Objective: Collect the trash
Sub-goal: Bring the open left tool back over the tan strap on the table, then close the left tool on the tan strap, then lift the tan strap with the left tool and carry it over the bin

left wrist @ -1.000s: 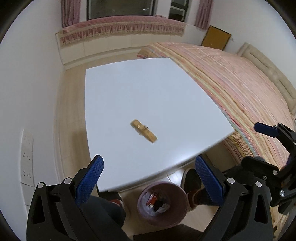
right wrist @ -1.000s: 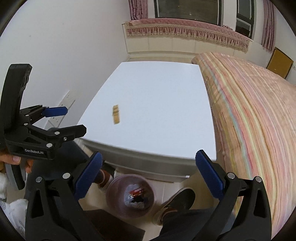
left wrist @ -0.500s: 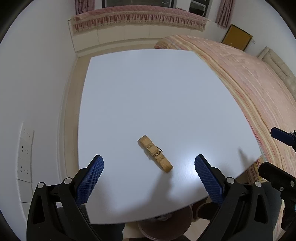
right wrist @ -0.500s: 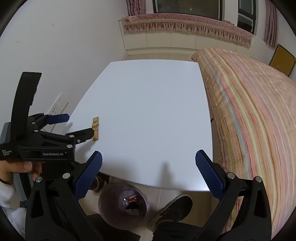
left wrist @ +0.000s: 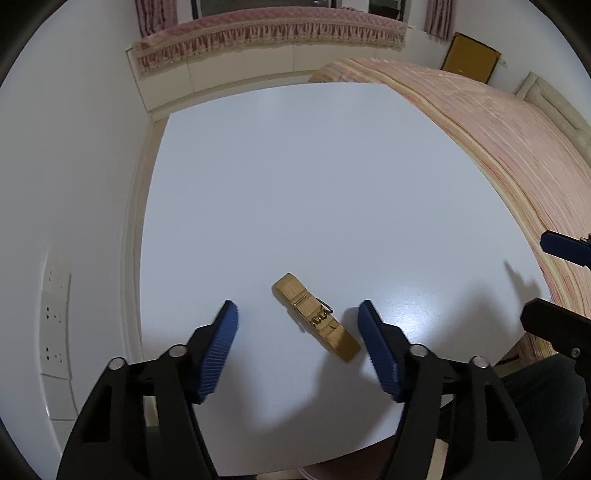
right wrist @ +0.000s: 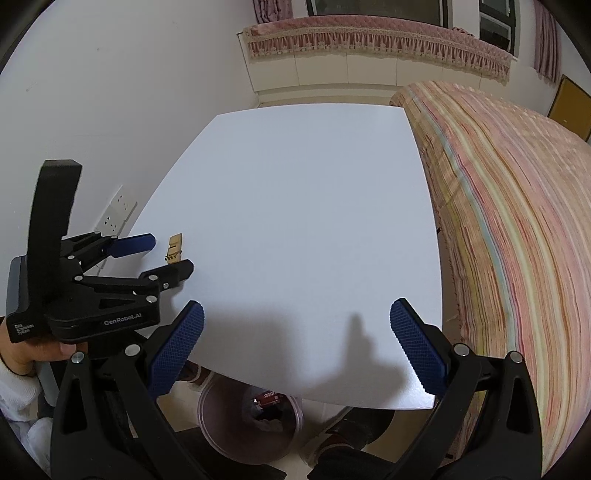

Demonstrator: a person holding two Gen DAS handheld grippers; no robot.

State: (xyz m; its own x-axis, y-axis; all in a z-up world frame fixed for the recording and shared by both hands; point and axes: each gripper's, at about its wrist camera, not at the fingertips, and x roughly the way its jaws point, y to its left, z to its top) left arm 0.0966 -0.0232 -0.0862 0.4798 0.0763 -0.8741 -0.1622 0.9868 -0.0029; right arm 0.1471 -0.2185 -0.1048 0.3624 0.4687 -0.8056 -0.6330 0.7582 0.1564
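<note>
A small tan clothespin-like piece of trash lies on the white table. My left gripper is open, low over the table, with the trash lying between its blue fingertips. In the right wrist view the trash shows just beyond the left gripper. My right gripper is open and empty above the table's near edge. A pink trash bin with some rubbish in it stands on the floor under that edge.
A striped pink bed runs along the table's right side. A white wall with sockets is on the left. A window ledge with a pink frill is at the back. The person's shoes are near the bin.
My left gripper has moved forward and down over the table until the trash lies between its fingers, and its jaws have narrowed somewhat. The right gripper has drifted slightly forward.
</note>
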